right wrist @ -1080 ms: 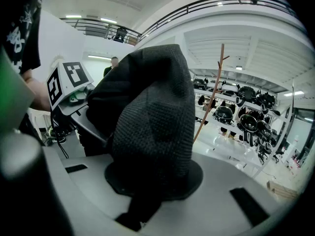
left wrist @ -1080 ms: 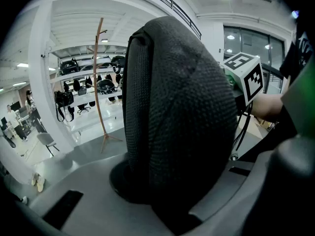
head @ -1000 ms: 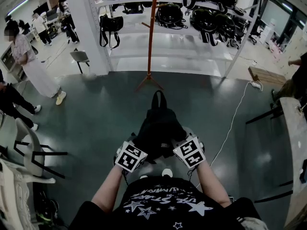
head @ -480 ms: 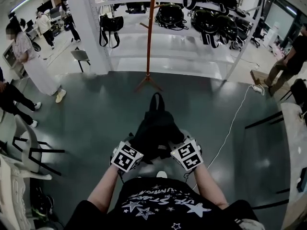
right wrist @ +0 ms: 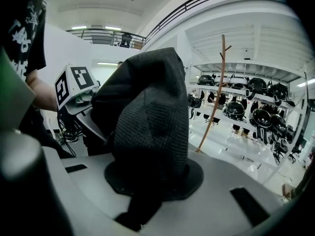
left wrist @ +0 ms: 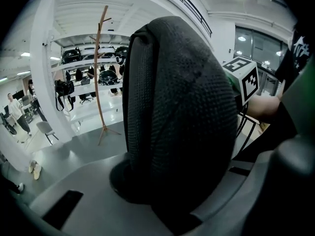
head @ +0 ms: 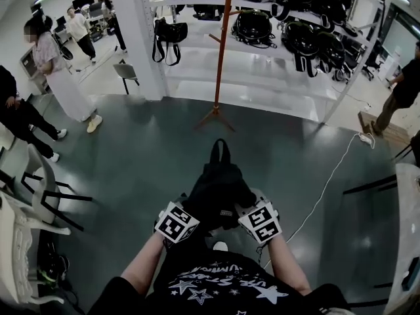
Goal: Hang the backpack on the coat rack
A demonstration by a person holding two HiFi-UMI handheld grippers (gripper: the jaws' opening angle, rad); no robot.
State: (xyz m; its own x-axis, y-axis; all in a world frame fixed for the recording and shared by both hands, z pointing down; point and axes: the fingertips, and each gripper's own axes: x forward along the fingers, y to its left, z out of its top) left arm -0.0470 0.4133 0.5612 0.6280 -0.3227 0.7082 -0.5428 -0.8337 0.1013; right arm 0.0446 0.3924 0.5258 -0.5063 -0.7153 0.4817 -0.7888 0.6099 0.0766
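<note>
One black backpack (head: pixel 218 190) is held up over the floor (head: pixel 125 153) by two grippers: the left gripper (head: pixel 181 215) and the right gripper (head: pixel 257 215) each clamp one padded mesh part. One orange coat rack (head: pixel 222 51) stands well ahead, apart from it

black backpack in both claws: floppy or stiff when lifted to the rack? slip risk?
Probably floppy: the backpack's mesh fabric bunches and folds where the left claw and right claw pinch it. It likely sags between the grips, so its top loop may droop rather than stand open for the coat rack. Slip seems unlikely; the weave looks coarse.
</note>
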